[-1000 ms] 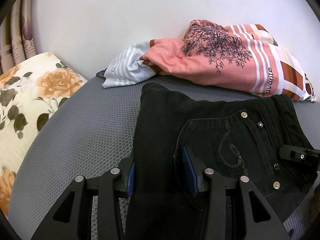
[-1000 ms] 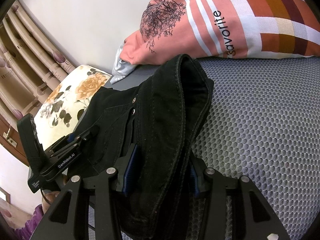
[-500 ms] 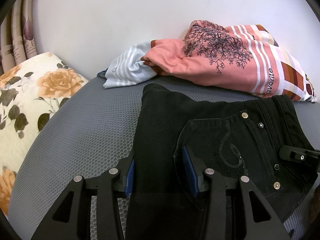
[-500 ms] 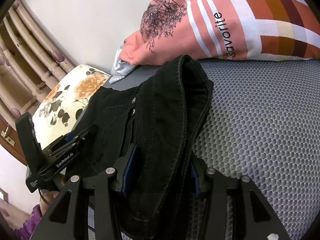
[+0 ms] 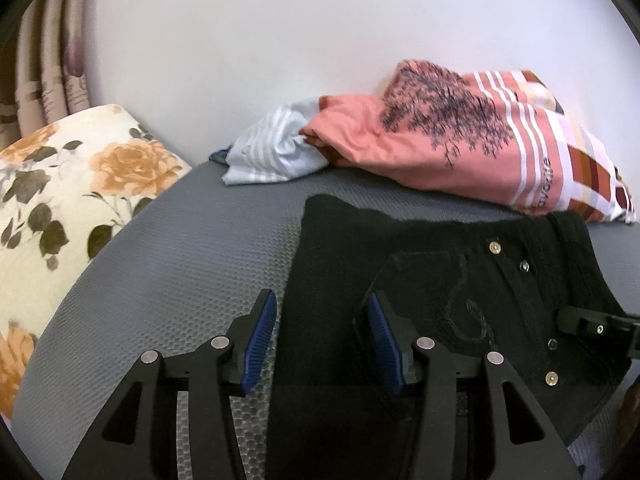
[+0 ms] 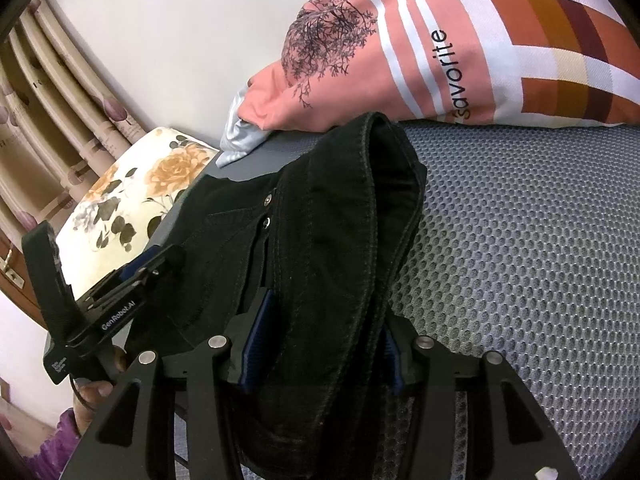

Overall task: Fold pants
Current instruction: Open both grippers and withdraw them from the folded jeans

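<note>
My left gripper (image 5: 322, 338) was opening around the black denim pants (image 5: 440, 280) lying centre-right on the grey mesh mattress (image 5: 180, 260); right gripper (image 6: 320, 344) clamped the waistband. Best release both evenly.

The pants (image 5: 440, 280) lie on the mattress (image 5: 200, 264) in front of you, the waistband (image 6: 352, 216) bunched up toward your right. Behind them a pillow (image 5: 480, 152) rests against the wall (image 5: 280, 40); the floral cushion (image 5: 72, 184) sits at far left.
</note>
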`<state>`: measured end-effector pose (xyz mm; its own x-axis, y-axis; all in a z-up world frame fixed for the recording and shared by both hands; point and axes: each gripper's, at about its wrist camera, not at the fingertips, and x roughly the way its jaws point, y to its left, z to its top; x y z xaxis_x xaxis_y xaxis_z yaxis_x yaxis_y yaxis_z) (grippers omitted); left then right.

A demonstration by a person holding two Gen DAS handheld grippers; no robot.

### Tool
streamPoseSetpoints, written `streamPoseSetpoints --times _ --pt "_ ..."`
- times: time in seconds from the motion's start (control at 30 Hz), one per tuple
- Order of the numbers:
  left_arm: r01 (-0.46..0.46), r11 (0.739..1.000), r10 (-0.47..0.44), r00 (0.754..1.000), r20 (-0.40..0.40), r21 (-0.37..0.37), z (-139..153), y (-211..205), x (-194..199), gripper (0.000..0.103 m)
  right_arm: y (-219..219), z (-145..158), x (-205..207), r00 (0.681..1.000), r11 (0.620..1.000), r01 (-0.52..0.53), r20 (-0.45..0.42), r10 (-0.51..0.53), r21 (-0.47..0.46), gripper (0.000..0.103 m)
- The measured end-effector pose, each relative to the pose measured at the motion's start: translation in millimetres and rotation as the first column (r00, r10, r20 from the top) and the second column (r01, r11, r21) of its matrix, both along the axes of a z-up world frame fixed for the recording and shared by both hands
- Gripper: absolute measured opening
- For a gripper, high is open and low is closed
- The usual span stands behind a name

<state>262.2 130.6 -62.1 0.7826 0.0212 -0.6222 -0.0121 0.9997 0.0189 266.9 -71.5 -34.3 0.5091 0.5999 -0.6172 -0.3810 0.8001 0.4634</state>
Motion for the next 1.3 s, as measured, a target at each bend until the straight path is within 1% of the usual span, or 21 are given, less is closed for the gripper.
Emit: streamPoseSetpoints --times 0.17,0.27,0.33,0.4,0.53,0.67,0.7,0.73,0.77,0.83,0.93,1.0,1.07,1.13,1.17,1.23,1.3 --pt "-0.012 1.0 0.012 1.0 0.007 0.029 0.8 -5.8 -5.0 0.056 -0.9 -0.4 0.1 1.0 1.0 0.002 0.0 -0.002 -0.001 0.049" --pt "-0.028 0.998 0.027 0.999 0.022 0.048 4.4 -7.8 -9.0 0.067 -1.6 -0.5 -0.5 1.0 1.0 0.005 0.002 -0.005 -0.003 0.049" --pt "-0.066 0.996 0.063 0.996 0.056 0.062 11.8 -6.2 -15.8 0.077 -1.3 -0.2 -0.3 1.0 1.0 0.006 0.003 -0.006 -0.007 0.049" --pt "-0.078 0.995 0.073 0.994 0.077 0.058 19.9 -4.2 -22.3 0.082 -0.3 1.9 -1.8 1.0 1.0 0.008 0.014 -0.008 -0.019 0.049" --pt "-0.099 0.994 0.093 0.989 0.112 0.048 42.6 1.8 -34.6 0.084 -1.0 8.7 -7.6 0.999 0.999 0.023 0.042 -0.021 -0.049 0.049" --pt "-0.131 0.99 0.12 0.98 0.16 0.06 66.7 3.2 -54.6 0.089 -10.6 27.0 -20.9 0.995 0.996 0.066 0.082 -0.062 -0.052 0.049" --pt "-0.135 0.989 0.122 0.977 0.175 0.061 74.7 2.8 -61.2 0.092 -14.9 36.0 -26.7 0.993 0.997 0.071 0.102 -0.067 -0.04 0.049" --pt "-0.135 0.989 0.122 0.975 0.185 0.062 81.3 1.9 -66.3 0.097 -17.4 44.9 -31.7 0.99 0.997 0.074 0.123 -0.069 -0.034 0.049" --pt "-0.139 0.989 0.125 0.973 0.196 0.057 91.1 1.0 -73.8 0.099 -19.5 58.8 -41.6 0.985 0.997 0.068 0.16 -0.061 -0.036 0.049" --pt "-0.14 0.99 0.131 0.966 0.223 0.025 109.7 0.7 -89.2 0.1 -18.5 76.9 -55.7 0.978 0.998 0.047 0.205 -0.036 -0.052 0.049" --pt "-0.105 0.994 0.104 0.961 0.255 -0.012 136.5 -3.2 -111.3 0.103 -17.2 102.8 -84.8 0.965 0.998 0.01 0.261 0.006 -0.06 0.05" --pt "-0.081 0.997 0.081 0.957 0.277 -0.014 151.7 -8.5 -124.5 0.103 -19.3 116.0 -104.5 0.959 0.999 -0.012 0.281 0.023 -0.039 0.052" --pt "-0.054 0.999 0.052 0.955 0.291 -0.002 166.6 -16.1 -136.9 0.103 -20.4 125.1 -120.6 0.955 0.999 -0.025 0.293 0.032 -0.026 0.056" --pt "-0.025 1.0 0.021 0.956 0.293 0.009 178.3 -24.5 -147.0 0.103 -19.7 132.8 -136.0 0.951 0.999 -0.038 0.305 0.043 -0.024 0.058" --pt "0.001 1.0 -0.001 0.959 0.284 0.002 183.8 -28.6 -151.7 0.103 -19.7 135.8 -143.0 0.949 0.999 -0.041 0.313 0.047 -0.025 0.058" --pt "0.054 0.998 -0.045 0.964 0.261 -0.025 188.9 -33.4 -158.1 0.103 -18.8 140.8 -153.8 0.945 0.998 -0.052 0.321 0.056 -0.02 0.06" --pt "0.069 0.996 -0.052 0.964 0.259 -0.059 192.7 -36.6 -167.2 0.103 -20.6 144.2 -164.1 0.945 0.998 -0.055 0.323 0.055 -0.011 0.062"
